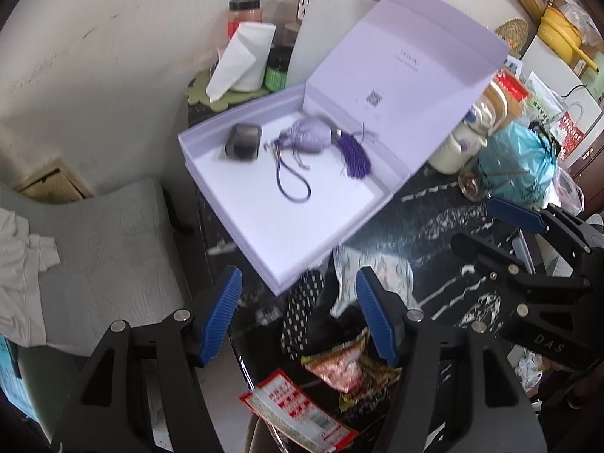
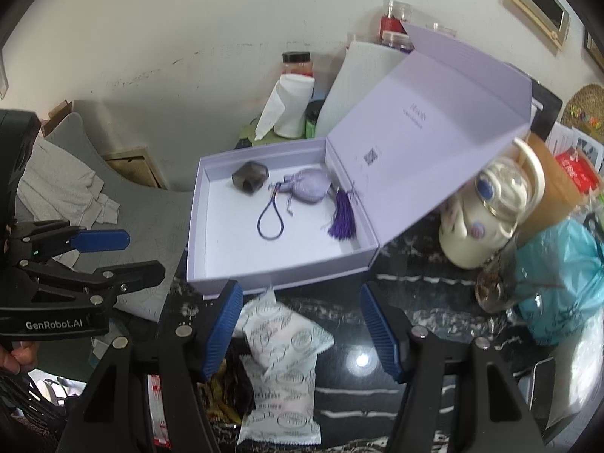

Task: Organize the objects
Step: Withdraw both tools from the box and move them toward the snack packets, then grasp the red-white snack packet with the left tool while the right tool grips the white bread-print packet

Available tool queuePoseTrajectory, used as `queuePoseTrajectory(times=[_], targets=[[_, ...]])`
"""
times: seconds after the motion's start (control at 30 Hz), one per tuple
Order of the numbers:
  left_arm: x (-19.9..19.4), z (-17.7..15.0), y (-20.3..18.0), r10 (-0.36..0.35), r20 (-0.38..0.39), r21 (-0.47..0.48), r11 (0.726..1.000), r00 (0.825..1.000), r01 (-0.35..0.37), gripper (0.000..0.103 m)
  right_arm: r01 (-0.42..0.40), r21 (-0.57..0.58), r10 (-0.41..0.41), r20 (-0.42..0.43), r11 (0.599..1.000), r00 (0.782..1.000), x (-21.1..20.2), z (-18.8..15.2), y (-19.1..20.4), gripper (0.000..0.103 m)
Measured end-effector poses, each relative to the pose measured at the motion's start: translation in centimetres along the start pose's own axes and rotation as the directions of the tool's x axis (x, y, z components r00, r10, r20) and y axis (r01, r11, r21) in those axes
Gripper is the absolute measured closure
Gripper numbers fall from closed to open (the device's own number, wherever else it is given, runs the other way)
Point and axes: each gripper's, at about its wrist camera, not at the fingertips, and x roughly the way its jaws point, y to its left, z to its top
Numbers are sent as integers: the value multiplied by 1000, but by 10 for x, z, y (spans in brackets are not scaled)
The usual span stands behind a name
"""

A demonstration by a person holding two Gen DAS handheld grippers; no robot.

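An open lilac gift box (image 1: 302,241) (image 2: 264,275) stands on the black marble table with its lid (image 1: 407,75) (image 2: 434,143) raised. Inside lie a dark faceted stone (image 1: 243,141) (image 2: 251,179), a lilac sachet pouch (image 1: 311,136) (image 2: 309,188) with a purple cord loop and a purple tassel (image 1: 355,158) (image 2: 341,219). My left gripper (image 1: 298,317) is open and empty, hovering before the box over snack packets (image 1: 351,370). My right gripper (image 2: 298,328) is open and empty above white sachet packets (image 2: 283,343). Each gripper also shows in the other's view: the right one (image 1: 528,234), the left one (image 2: 94,253).
A paper towel roll (image 1: 245,60) (image 2: 288,109), jars and a white board stand behind the box. A cream jar (image 2: 487,222), a brown lidded container and a teal plastic bag (image 1: 524,162) (image 2: 562,275) crowd the right. A grey chair with white cloth (image 1: 94,234) stands left.
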Motion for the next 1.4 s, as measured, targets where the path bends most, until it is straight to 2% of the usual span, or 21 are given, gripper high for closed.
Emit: queuePoseTrajectory(times=[0.43, 0.97, 1.23, 1.3, 1.4], targets=[[24, -69, 1, 7, -118, -64, 998, 993, -15, 41, -15, 11, 15, -75, 1000, 997, 7, -48, 0, 36], [61, -125, 2, 16, -234, -131, 990, 972, -48, 41, -23, 37, 29, -164, 999, 986, 25, -91, -5, 31], [75, -149, 3, 21, -260, -159, 985, 965, -65, 41, -47, 48, 56, -195, 998, 979, 39, -111, -7, 31], [74, -152, 2, 40, -236, -148, 986, 971, -76, 36, -54, 40, 61, -187, 998, 981, 41, -116, -6, 27], [75, -157, 0, 66, -227, -126, 987, 972, -97, 34, -66, 32, 71, -183, 997, 981, 44, -122, -5, 25]])
